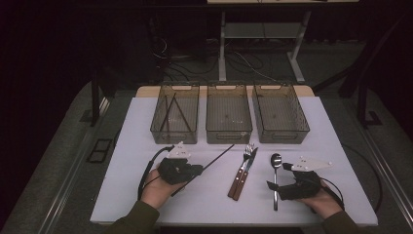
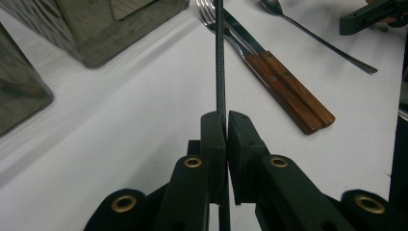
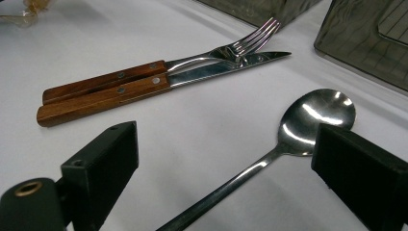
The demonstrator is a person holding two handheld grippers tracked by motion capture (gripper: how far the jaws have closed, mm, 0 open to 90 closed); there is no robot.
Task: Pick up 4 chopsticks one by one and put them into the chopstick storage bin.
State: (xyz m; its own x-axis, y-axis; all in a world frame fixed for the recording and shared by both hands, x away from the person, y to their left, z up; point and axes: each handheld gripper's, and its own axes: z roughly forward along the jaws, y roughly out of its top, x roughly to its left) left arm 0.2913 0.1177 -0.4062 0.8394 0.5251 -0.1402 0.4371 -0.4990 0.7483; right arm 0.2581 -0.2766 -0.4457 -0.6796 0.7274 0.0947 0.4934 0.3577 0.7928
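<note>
On the desk (image 1: 146, 195), at its near left, my left gripper (image 2: 226, 126) was clenched on a thin dark chopstick (image 2: 220, 67), jaws pinched against its shaft near the lower end. In the high view the chopstick (image 1: 210, 163) ran up and to the right from the left gripper (image 1: 194, 170), its tip pointing towards the middle bin (image 1: 229, 115). Two more dark sticks leaned inside the left bin (image 1: 174, 113). A third bin (image 1: 280, 113) stood at the right. A fork (image 1: 244, 165) and a knife (image 1: 246, 174) with wooden handles lay side by side, touching, just right of the chopstick. My right gripper (image 3: 226, 159) was released, its jaws standing wide either side of the spoon (image 3: 308, 122) handle. The spoon (image 1: 275, 170) lay flat, bowl towards the bins.
</note>
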